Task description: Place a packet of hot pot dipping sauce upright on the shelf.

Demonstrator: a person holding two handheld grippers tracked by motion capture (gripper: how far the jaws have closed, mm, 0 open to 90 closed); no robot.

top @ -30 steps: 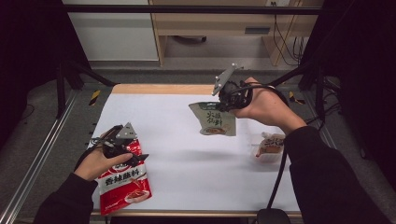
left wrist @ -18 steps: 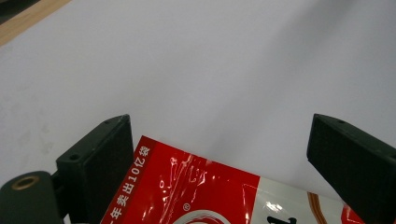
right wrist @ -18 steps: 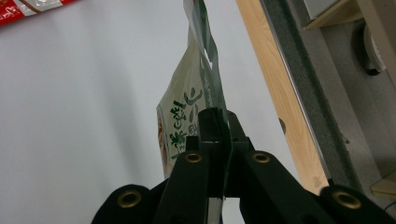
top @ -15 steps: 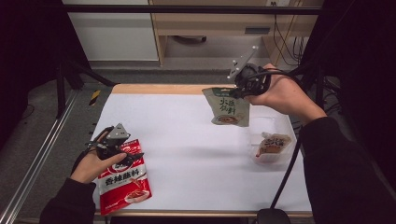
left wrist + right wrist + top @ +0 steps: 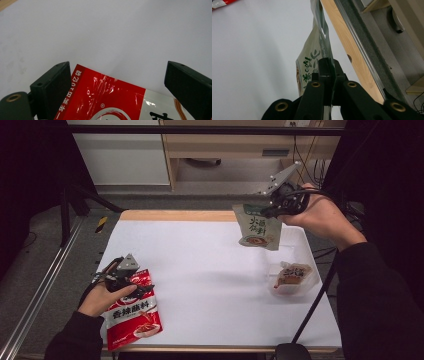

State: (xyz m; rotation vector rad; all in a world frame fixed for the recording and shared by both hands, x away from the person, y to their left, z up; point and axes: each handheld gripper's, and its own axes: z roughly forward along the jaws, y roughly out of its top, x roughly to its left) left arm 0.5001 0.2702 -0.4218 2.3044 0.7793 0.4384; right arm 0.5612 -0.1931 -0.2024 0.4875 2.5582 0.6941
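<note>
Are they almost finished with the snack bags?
Hard to say. Already done: a small packet sits in the clear tub. In hand: the right hand-held gripper has pinched the green bag and holds it in the air. Left: the red bag lies flat between the left hand-held gripper's open jaws.

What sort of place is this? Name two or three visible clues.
Probably a lab recording station: a white-topped table inside a metal frame, with black curtains, and loose cables on the floor behind.

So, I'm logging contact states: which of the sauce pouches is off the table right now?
The green pouch, hanging from the shut right gripper. The red pouch lies flat between the left gripper's open jaws.
</note>
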